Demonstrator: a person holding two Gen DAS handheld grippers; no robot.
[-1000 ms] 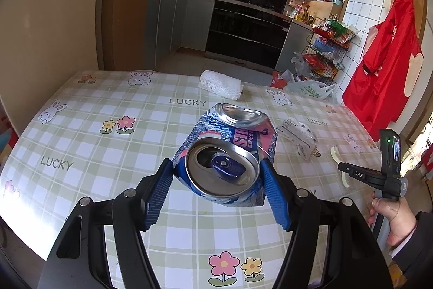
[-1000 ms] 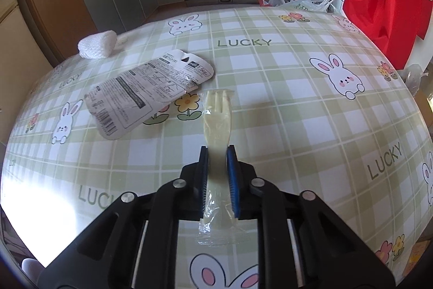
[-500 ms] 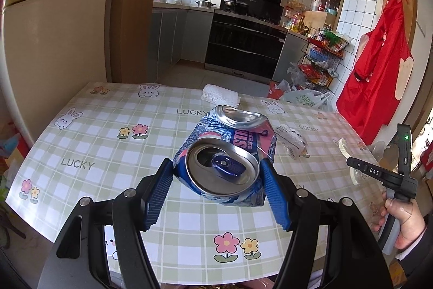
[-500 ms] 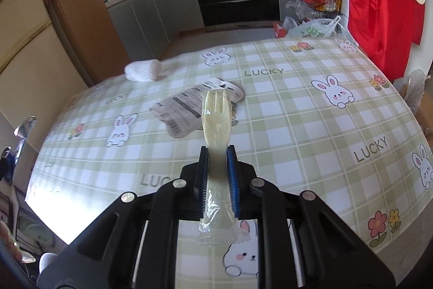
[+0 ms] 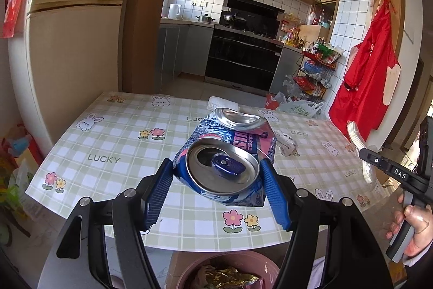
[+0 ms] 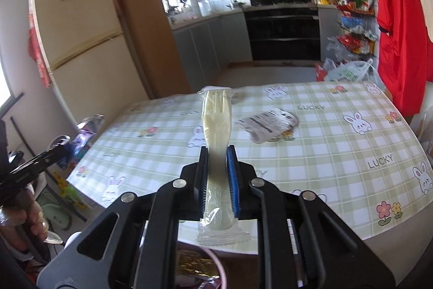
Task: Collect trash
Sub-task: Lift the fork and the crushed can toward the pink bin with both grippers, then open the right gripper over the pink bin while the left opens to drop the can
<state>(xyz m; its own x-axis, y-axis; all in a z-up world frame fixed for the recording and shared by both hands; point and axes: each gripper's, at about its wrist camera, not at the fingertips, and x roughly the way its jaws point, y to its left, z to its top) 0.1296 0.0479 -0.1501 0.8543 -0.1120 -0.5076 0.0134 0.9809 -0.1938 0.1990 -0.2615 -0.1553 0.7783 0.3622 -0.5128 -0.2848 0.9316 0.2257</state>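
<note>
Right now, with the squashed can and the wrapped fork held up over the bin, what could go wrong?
1. The left hand-held gripper pinches a crushed can by its crumpled sides; it might slip and miss the pink bin, only partly under it.
2. The right hand-held gripper holds the wrapped plastic fork through slick film, so the fork might slide out.
3. The printed wrapper and white wad on the table could be forgotten.

Two handheld grippers: the left gripper [image 5: 217, 178] and right gripper [image 6: 217, 175] share black angular frames, silver round screws at the joints and ribbed blue finger pads [image 5: 274, 197]. White "DAS" lettering marks the right gripper's side; a dark sleeve [image 5: 422, 257] cuffs the hand beneath it.
</note>
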